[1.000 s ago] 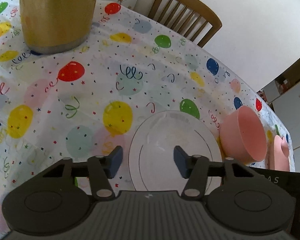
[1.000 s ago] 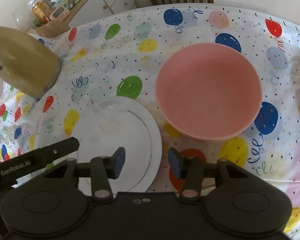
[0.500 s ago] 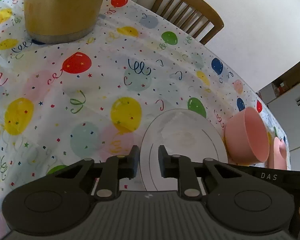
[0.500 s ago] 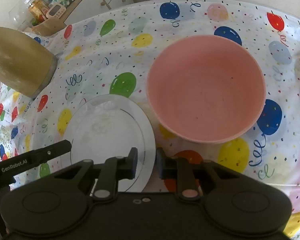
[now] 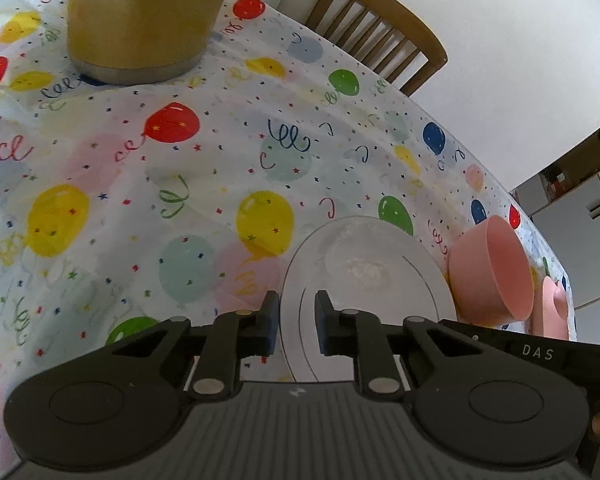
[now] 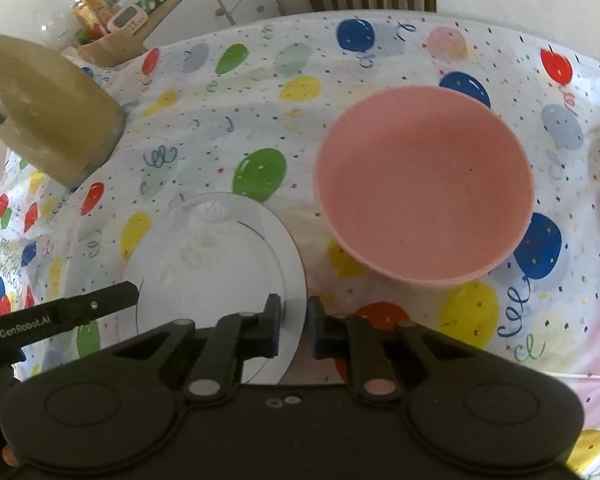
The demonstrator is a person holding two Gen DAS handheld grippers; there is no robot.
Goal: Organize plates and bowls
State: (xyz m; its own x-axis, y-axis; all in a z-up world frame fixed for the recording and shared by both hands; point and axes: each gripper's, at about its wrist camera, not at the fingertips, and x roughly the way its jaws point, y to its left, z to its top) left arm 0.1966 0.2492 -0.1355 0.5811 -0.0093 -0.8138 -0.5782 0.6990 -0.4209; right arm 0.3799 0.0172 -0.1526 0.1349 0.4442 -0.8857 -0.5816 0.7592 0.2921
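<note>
Round white ceramic plate (image 6: pixel 208 264): flat on balloon-print bench (image 5: pixel 180 168). Left tongs (image 5: pixel 296 322) and right tongs (image 6: pixel 293 326) each narrowed, straddling opposite plate rims, grip unconfirmed, likely for lifting. Round pink plastic bowl (image 6: pixel 424 184): just beside plate.

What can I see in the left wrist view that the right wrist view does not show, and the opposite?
Only the left wrist view shows a second pink item behind the pink bowl, and grey cabinets at the far right.

Only the right wrist view shows the sideboard clutter, the bowl's whole empty inside, and the left gripper's black side at the plate's left rim.

Both show the white plate, the pink bowl, the gold container, the balloon tablecloth and a wooden chair.
</note>
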